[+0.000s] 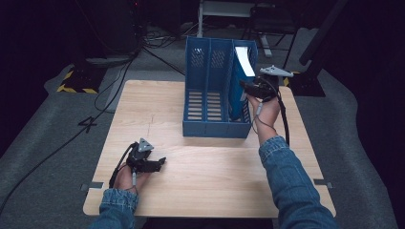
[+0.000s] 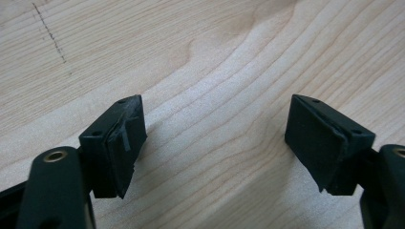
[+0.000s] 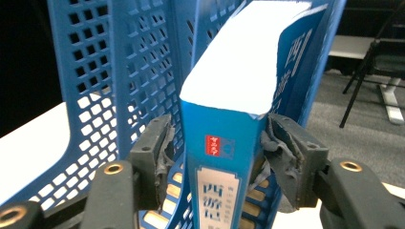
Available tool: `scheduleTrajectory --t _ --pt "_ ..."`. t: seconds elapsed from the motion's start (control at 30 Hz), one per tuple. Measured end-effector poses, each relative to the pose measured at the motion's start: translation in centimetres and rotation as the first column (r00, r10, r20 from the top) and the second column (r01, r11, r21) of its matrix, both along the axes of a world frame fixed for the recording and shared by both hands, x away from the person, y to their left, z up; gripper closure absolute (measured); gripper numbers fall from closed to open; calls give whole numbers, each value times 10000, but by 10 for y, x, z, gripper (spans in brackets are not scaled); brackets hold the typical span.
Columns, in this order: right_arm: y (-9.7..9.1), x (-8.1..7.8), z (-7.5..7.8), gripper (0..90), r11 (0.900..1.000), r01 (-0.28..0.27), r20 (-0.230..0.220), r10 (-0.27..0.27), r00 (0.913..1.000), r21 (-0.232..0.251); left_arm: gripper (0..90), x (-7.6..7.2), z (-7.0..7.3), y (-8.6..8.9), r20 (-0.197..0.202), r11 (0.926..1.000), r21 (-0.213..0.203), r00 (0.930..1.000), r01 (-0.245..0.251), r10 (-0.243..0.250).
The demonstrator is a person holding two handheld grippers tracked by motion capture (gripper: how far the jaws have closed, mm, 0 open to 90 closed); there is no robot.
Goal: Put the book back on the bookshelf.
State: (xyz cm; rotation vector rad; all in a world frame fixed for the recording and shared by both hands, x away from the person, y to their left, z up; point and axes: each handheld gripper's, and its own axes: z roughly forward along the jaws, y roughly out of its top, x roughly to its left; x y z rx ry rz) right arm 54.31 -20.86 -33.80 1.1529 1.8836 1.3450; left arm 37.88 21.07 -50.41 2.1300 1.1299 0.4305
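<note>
A blue book (image 1: 242, 67) with white page edges stands upright in the rightmost slot of a blue three-slot file rack (image 1: 205, 95) at the back of the wooden table (image 1: 215, 181). My right gripper (image 1: 247, 88) is at the rack's open right front, its jaws on either side of the book's spine (image 3: 224, 157). The left pad stands a little off the cover and the right pad (image 3: 282, 152) lies at the book's edge, so the gripper is open. My left gripper (image 1: 160, 163) rests low over the table's front left, open, with only bare wood between its jaws (image 2: 215, 138).
The rack's two left slots (image 1: 203, 100) hold nothing. Beyond the table's left and far edges, cables (image 1: 114, 86) trail over the grey floor. A yellow-and-black taped base (image 1: 76, 81) sits at the far left, and dark stands (image 1: 310, 57) rise at the back right.
</note>
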Motion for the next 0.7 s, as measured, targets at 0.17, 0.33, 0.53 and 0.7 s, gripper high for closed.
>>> scheduleTrajectory --t 0.17,0.33,0.53,0.7 --pt "-12 -18 10 430 9980 -610 117 608 9981 171 219 0 0 4 33 9994 36 9994 341 -342" --pt "-27 -41 21 418 9937 -1108 257 1113 9935 -176 219 1 0 5 24 9989 39 9989 470 -470" --pt "-44 -65 31 388 9821 -1778 -162 1772 9840 -621 215 1 0 8 36 9965 19 9965 831 -832" --pt "-56 -89 32 365 9697 -2217 -200 2208 9751 -1030 215 2 0 13 67 9933 82 9933 1149 -1150"
